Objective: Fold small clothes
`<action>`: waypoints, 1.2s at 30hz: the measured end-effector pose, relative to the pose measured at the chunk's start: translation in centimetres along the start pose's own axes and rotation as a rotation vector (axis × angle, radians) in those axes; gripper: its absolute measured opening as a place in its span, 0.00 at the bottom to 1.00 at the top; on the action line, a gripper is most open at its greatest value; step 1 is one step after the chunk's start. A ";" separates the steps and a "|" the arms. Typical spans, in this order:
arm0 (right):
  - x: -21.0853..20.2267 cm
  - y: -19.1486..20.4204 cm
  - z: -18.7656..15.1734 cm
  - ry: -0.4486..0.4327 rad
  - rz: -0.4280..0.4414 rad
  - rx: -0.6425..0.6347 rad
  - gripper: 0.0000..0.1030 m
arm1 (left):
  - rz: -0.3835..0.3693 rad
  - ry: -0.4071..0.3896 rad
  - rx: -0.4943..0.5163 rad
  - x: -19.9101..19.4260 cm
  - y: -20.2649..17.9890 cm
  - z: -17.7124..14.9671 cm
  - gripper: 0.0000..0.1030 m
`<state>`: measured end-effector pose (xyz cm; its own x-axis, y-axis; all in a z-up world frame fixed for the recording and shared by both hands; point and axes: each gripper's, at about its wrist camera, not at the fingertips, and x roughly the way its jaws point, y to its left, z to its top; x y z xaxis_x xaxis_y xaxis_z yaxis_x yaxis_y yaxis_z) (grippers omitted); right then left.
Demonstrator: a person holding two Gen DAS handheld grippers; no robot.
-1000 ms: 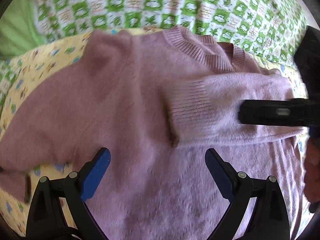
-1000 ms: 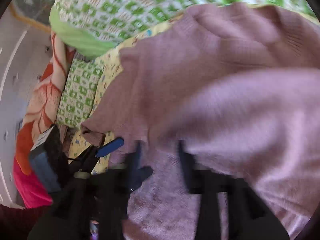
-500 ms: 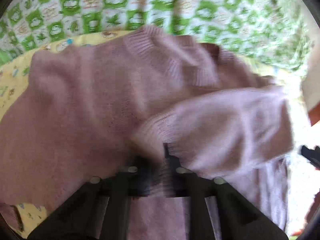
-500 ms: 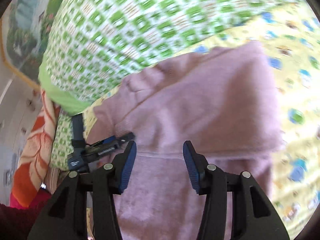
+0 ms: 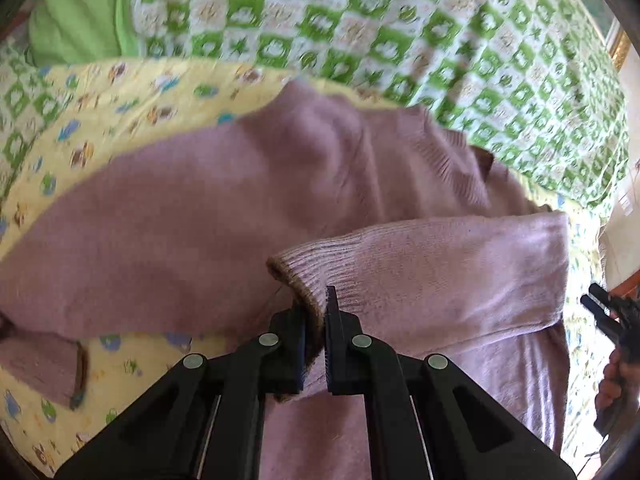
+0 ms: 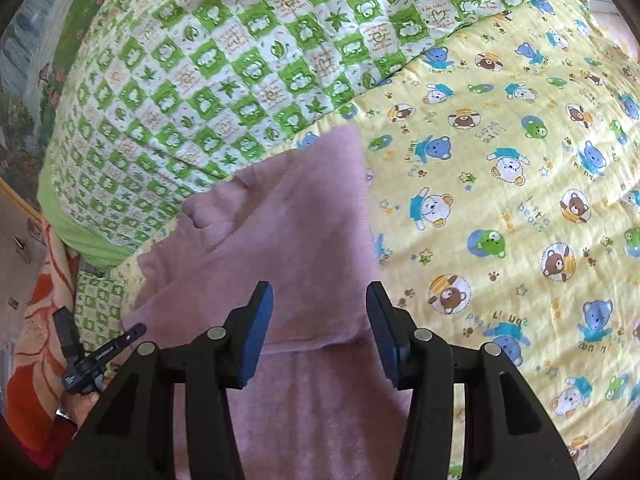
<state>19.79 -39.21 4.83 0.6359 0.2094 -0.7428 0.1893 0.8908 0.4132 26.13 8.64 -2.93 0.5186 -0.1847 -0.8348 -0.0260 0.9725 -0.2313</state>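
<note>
A small pink knit sweater (image 5: 224, 208) lies spread on a yellow bear-print sheet (image 5: 100, 120). Its right sleeve (image 5: 440, 272) is folded across the chest. My left gripper (image 5: 316, 312) is shut on the ribbed cuff (image 5: 308, 272) of that sleeve. The other sleeve's cuff (image 5: 48, 364) lies at the lower left. In the right wrist view my right gripper (image 6: 320, 312) is open and empty, just above the sweater (image 6: 288, 240) near its folded edge. The left gripper also shows in the right wrist view (image 6: 100, 356), at the lower left.
A green-and-white checked quilt (image 5: 400, 40) is bunched behind the sweater and also shows in the right wrist view (image 6: 224, 64). The yellow sheet (image 6: 520, 200) stretches to the right. An orange patterned cloth (image 6: 36, 320) lies at the left edge.
My left gripper moved in and shut on the folded sleeve's cuff. My right gripper let go of the sleeve, opened and drew back to the right.
</note>
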 end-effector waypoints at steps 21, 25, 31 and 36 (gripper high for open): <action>4.0 -1.6 7.7 -0.010 -0.167 -0.155 0.07 | -0.040 0.010 0.069 2.3 -6.4 0.4 0.04; 6.2 -3.2 7.2 0.038 -0.232 -0.154 0.07 | 0.024 0.041 0.054 4.2 -4.9 0.0 0.05; 8.1 -2.4 6.0 0.038 -0.326 -0.181 0.17 | 0.007 0.055 0.013 3.2 -3.3 -0.2 0.12; 5.4 -0.2 5.2 -0.014 -0.294 -0.155 0.50 | 0.018 0.027 -0.121 -0.4 0.7 -1.2 0.38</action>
<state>27.11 -40.36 3.50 0.5813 -0.0700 -0.8107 0.2504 0.9633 0.0963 24.87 9.25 -3.38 0.4943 -0.1721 -0.8521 -0.1394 0.9518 -0.2732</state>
